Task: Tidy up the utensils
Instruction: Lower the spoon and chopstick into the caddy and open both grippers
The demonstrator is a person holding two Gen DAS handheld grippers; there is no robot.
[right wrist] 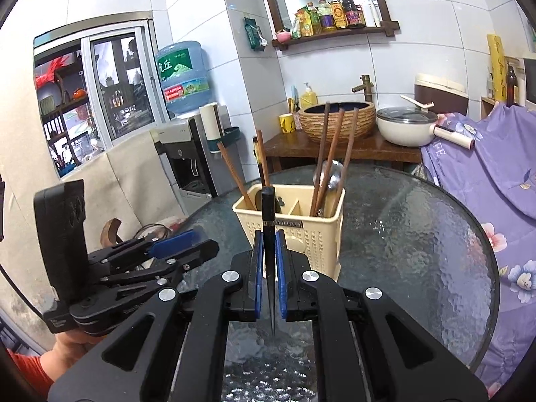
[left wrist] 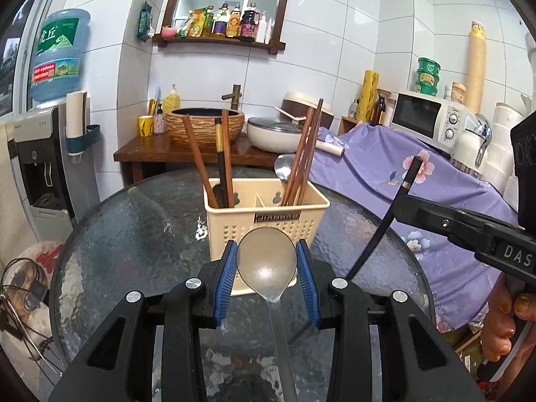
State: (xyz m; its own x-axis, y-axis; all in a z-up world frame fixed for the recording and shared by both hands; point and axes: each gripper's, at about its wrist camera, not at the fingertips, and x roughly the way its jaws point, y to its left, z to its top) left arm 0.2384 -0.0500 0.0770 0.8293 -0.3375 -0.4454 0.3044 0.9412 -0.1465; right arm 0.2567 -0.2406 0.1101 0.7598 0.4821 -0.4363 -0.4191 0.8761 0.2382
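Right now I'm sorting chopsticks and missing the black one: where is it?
The black chopstick is clamped in the right gripper, held above the glass table, just in front of the beige utensil caddy.

**What the two cameras can't settle**

The spoon (left wrist: 267, 264) handle runs off the bottom edge of the left wrist view, its end unseen. In the holder (left wrist: 268, 214), the lower parts of the brown chopsticks (left wrist: 303, 160) sit behind the walls, so how they rest inside is anyone's guess. A second spoon (left wrist: 284, 166) peeks out from behind those sticks, mostly covered. The black chopstick (right wrist: 269, 234) passes between the right gripper (right wrist: 268, 261) pads, that stretch hidden. The left gripper (right wrist: 174, 248) in the right wrist view is side-on, its grip unreadable there. The table (right wrist: 418, 217) near edge is covered by gripper bodies. Shelf bottle (left wrist: 234, 21) labels are too small to read.
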